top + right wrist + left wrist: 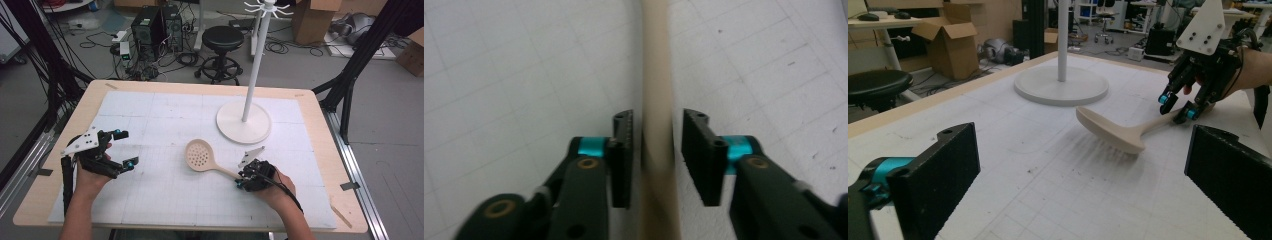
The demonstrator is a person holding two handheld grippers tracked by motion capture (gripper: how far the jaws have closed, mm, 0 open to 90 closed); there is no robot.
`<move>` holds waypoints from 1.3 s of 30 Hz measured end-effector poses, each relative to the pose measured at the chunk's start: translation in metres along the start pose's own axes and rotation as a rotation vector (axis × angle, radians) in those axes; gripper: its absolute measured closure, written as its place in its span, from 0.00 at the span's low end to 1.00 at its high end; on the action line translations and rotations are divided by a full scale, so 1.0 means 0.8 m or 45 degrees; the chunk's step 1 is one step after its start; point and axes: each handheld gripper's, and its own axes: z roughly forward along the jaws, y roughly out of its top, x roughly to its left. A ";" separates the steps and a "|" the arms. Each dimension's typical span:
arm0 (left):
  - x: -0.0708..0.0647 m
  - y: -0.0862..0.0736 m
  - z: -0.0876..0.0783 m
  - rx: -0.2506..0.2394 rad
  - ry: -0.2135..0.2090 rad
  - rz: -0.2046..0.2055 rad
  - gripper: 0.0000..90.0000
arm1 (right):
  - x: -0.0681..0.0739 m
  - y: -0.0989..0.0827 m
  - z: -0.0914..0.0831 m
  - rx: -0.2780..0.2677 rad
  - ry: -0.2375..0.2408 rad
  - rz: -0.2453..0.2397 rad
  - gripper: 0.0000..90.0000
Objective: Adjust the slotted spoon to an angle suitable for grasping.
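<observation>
Right gripper (243,181) sits near-right on the white gridded mat (165,200), hand behind it, wrist coming in from the near edge, jaws pointing down and leftward over the handle of the beige slotted spoon (206,159). In the right gripper view the handle runs straight between the two black pads (623,157), a thin gap showing on each side (jaws straddle the handle rather than pinch it). Spoon lies mid-mat, its perforated bowl to the far left of the gripper, just near of the white stand's round base (243,122). Left gripper (125,148) hovers at the near-left, forearm angled in from the near edge, jaws spread wide with nothing between them, facing toward the spoon.
</observation>
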 end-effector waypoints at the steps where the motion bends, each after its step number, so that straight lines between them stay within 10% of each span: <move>1: 0.001 0.000 -0.001 -0.004 0.003 -0.004 0.02 | -0.001 -0.004 -0.006 -0.006 -0.003 0.011 0.68; 7: 0.002 -0.001 -0.001 0.004 0.005 -0.004 0.02 | -0.006 -0.021 -0.015 0.046 0.013 0.044 0.70; 17: 0.004 -0.001 -0.006 0.005 0.022 -0.009 0.02 | 0.004 -0.005 -0.007 0.068 0.009 -0.104 0.82; 39: 0.002 0.009 -0.016 -0.046 0.023 0.011 0.02 | 0.041 0.103 0.061 0.011 0.246 -0.366 0.82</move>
